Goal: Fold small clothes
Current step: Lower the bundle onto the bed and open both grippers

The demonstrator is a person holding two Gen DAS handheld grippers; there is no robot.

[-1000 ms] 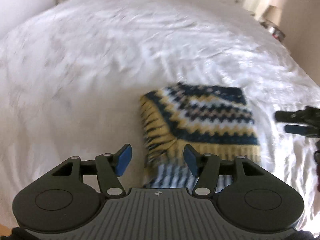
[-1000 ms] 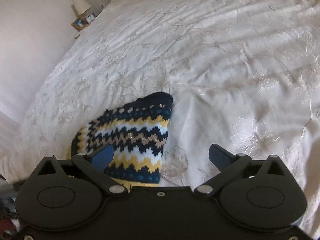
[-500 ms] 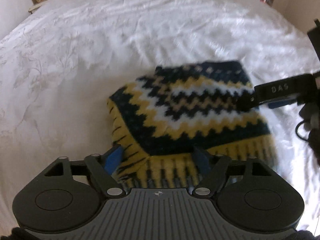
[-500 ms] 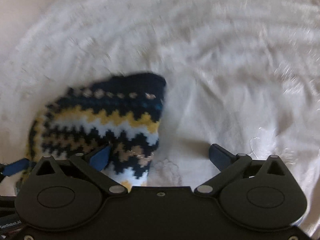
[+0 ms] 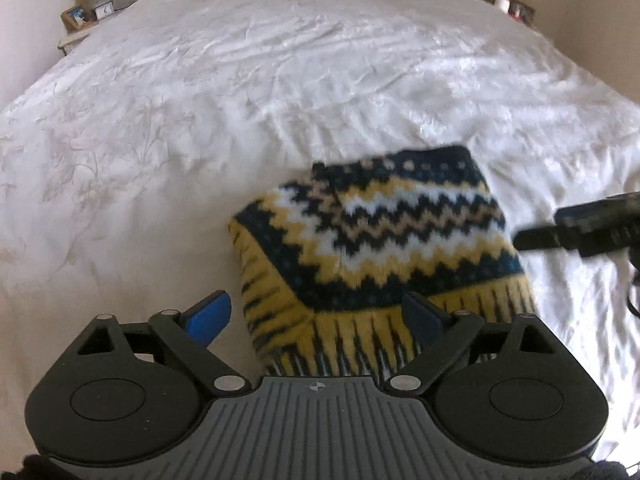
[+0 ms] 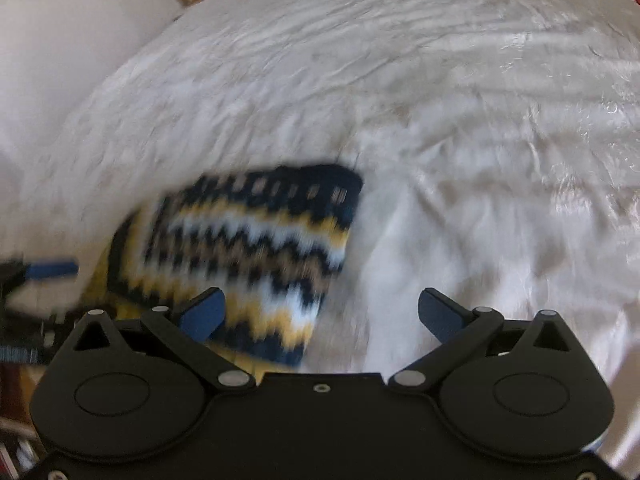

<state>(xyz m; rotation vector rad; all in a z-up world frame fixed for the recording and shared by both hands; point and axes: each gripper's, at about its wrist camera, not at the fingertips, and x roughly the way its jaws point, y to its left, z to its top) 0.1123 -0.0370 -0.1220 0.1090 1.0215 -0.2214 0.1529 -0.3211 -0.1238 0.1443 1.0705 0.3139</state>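
White bedspread (image 5: 240, 92) covered the bed. Knitted zigzag garment (image 5: 392, 232) lay folded compactly on it, ahead of both tongs. Left tongs (image 5: 316, 314) had just been opening, released; right tongs (image 6: 320, 312) gaped empty. Folding appeared largely complete.

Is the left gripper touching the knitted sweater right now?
Cannot tell. In the left wrist view the left gripper has just been opening; its jaws straddle the sweater hem, and the right finger overlaps the knit.

Blur and cut-offs

The right view is motion-blurred, smearing the knit's (image 6: 248, 248) pattern. The left gripper's (image 5: 320, 316) body hides the knit's near fringe. The right gripper (image 5: 576, 232) runs off the left view's edge, blurred.
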